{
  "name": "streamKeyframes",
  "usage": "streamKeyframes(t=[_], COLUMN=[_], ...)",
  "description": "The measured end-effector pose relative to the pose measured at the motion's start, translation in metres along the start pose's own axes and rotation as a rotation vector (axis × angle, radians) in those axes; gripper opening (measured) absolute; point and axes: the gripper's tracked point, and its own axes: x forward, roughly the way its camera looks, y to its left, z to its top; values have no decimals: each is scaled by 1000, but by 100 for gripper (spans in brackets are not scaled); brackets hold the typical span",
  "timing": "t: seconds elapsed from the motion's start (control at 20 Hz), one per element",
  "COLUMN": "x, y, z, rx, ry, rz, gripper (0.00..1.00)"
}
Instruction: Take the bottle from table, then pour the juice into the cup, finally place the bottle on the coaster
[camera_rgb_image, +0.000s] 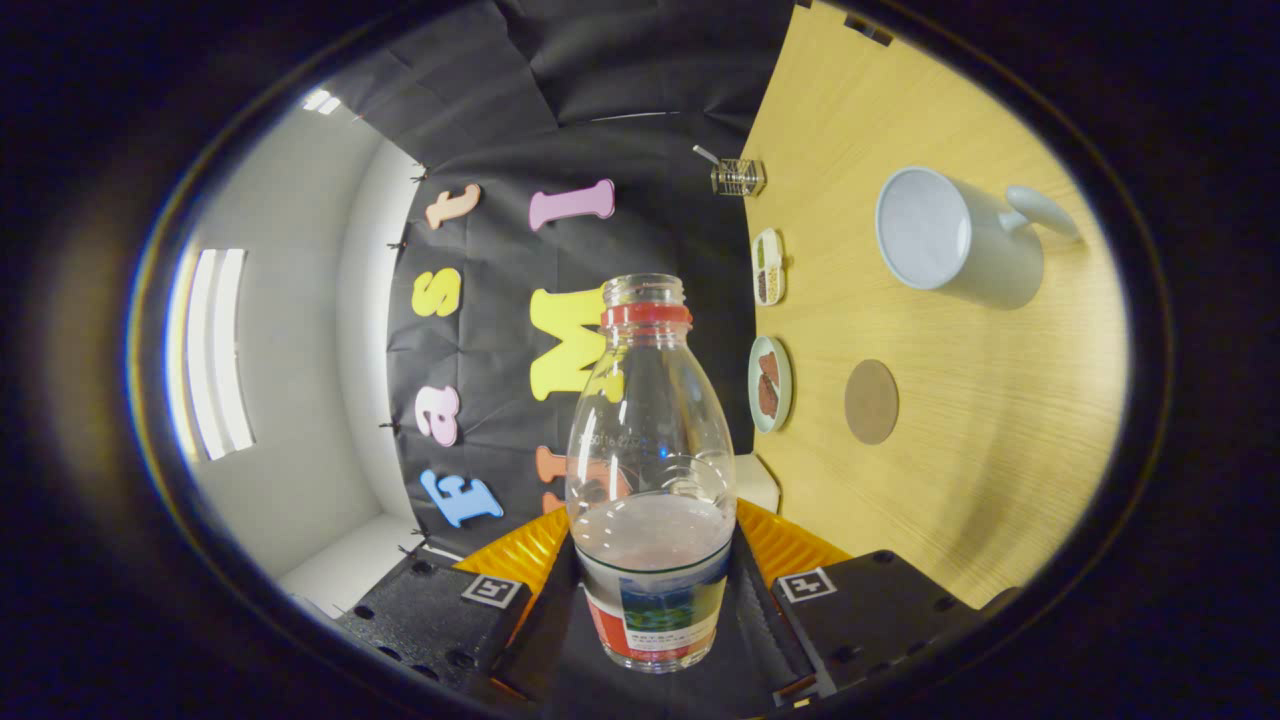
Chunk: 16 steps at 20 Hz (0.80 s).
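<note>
A clear plastic bottle (650, 470) with a red neck ring and no cap stands between my two fingers, and my gripper (650, 555) is shut on its lower, labelled part. Pale pinkish juice fills only its lower part. The view is rolled, so the wooden table (960, 480) appears turned on its side to the right of the bottle. On it lies the round brown coaster (871, 401), beyond the right finger. Farther off stands a white cup (955, 250) with a handle, its open mouth facing me and looking empty.
A small round plate with brown pieces (770, 383) and a narrow dish with snacks (767, 266) sit at the table's far edge by the black cloth wall. A small glass jar (738, 177) stands farther along that edge. White walls show to the left.
</note>
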Motion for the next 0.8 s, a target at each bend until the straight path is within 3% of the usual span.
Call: streamKeyframes(t=[0.8], x=[-12], y=[-2], z=[13], rx=[154], ry=[-33], rz=[17], gripper=[78])
